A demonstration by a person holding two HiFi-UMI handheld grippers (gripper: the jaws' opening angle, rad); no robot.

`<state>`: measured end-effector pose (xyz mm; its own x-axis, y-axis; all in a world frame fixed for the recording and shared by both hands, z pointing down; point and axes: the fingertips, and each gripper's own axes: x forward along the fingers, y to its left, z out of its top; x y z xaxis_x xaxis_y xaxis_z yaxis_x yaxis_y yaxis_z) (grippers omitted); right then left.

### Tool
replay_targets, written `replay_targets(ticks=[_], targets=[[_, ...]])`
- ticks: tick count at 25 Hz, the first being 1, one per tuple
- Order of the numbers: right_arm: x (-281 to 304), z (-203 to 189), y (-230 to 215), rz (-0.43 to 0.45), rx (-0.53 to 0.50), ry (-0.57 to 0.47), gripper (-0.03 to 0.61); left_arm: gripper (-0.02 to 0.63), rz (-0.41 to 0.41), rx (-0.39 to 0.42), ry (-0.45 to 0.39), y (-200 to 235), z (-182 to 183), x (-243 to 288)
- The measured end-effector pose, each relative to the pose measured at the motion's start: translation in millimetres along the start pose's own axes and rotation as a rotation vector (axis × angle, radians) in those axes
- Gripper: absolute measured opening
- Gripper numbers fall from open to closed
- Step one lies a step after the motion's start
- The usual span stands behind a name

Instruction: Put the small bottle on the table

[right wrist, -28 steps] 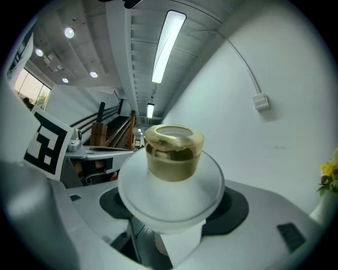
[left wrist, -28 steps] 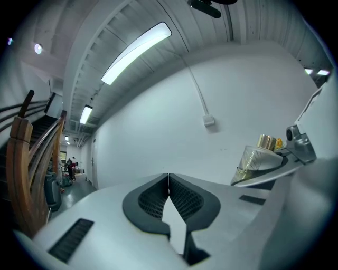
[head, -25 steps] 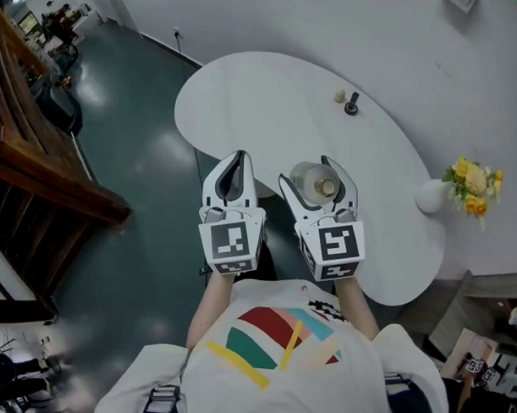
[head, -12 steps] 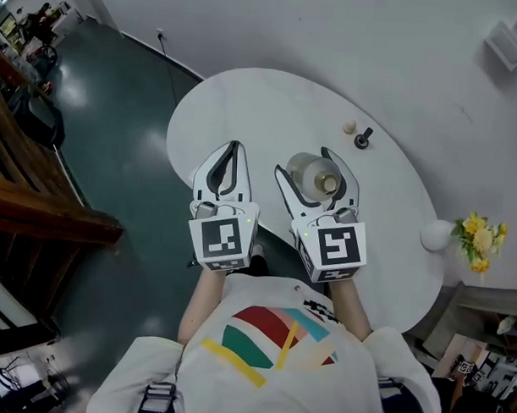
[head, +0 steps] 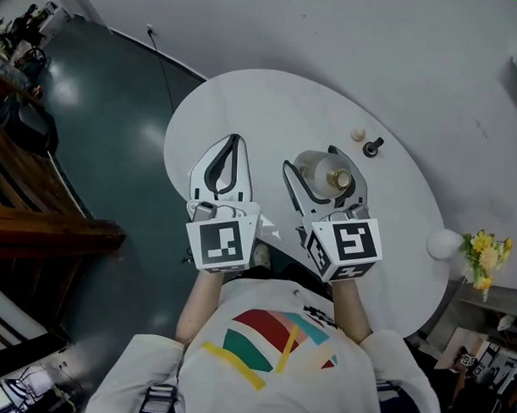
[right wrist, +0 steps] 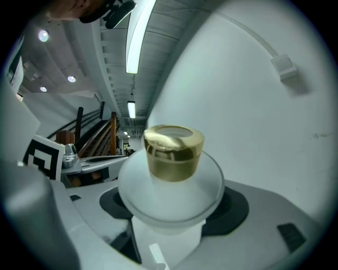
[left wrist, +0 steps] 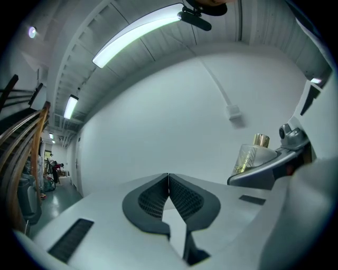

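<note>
- Nearest you, at the near edge of the white table [head: 262, 100], your left gripper [head: 231, 145] has its jaws pressed together on nothing.
- Just right of it, over the table's near part, your right gripper [head: 315, 161] is clamped on the small bottle [head: 323, 171], a frosted round body with a gold cap.
- Towards the table's far edge, a pale ball [head: 357, 135] and a black knob [head: 373, 147] sit side by side.
- At the table's right end stands a white vase [head: 444, 243] of yellow flowers.
- Left of the table lies a glossy dark green floor [head: 100, 137], with a wooden railing [head: 38, 228] past it.
- Behind the table rises a plain white wall [head: 374, 36].
</note>
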<state>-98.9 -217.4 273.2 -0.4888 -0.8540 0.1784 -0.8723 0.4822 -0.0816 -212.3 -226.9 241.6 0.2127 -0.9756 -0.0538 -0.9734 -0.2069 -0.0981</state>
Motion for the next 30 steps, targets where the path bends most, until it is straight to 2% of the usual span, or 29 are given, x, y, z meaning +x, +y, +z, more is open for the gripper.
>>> replay_targets(ticks=[5,10,16,30], targets=[[3.8,4.4,-12.7,-0.003,-0.012,0.005,0.341,0.018,0.014,-0.014,0.016,-7.0,-0.5,9.5],[1.0,5.6,-15.8,0.054,0.023,-0.001,0.341,0.018,0.027,-0.006,0.005,-19.1,5.1,12.7],[3.5,6.5,-13.4,0.093,-0.004,-0.007,0.341,0.018,0.048,0.008,0.0,-25.1,8.0,12.1],[-2.5,7.6,-18.5,0.06,-0.044,-0.006,0.341,0.018,0.02,0.007,-0.012,-44.0,9.8,15.2]])
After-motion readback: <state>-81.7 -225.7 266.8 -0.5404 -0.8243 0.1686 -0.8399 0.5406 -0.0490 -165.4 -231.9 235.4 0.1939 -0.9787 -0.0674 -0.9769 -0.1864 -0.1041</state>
